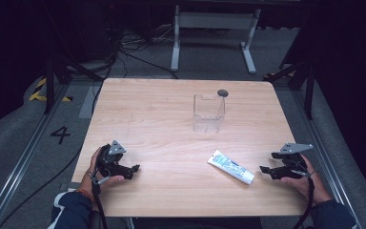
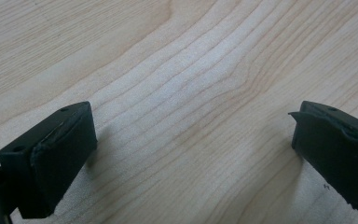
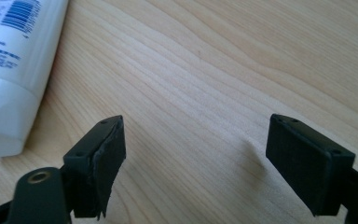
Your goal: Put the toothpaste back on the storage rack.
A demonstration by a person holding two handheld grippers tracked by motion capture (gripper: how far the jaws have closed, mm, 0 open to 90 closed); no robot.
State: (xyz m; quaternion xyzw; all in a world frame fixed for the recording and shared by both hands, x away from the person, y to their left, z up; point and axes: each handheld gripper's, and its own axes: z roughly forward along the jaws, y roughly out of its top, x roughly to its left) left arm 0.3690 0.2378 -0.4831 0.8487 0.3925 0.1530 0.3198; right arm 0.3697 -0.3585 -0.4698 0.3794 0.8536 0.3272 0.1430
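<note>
- Resting near the front left corner of the pale wooden table with rounded corners: the black left hand-held gripper with a grey three-cornered plate on top, held by the left hand.
- Standing wide apart in the left gripper view: its two black jaws, low over bare wood grain, gripping nothing.
- Sitting near the front right edge of the table: the black right hand-held gripper with the same grey plate, held by the right hand.
- Gaping wide as well in the right gripper view: its two black jaws, with only wood between them.
- Lying flat on the table, just beside the right gripper and not touching it: a white plastic tube with blue print and a barcode, placed diagonally, its white end toward the gripper.
- Showing again at the upper left corner of the right gripper view: the same tube, outside the jaws.
- Standing upright toward the far middle of the table, well apart from both grippers: a clear plastic rectangular container.
- Lying just behind that container: a small dark round object, too small to tell more.
- Hanging down from both grippers at the front edge: black cables.
</note>
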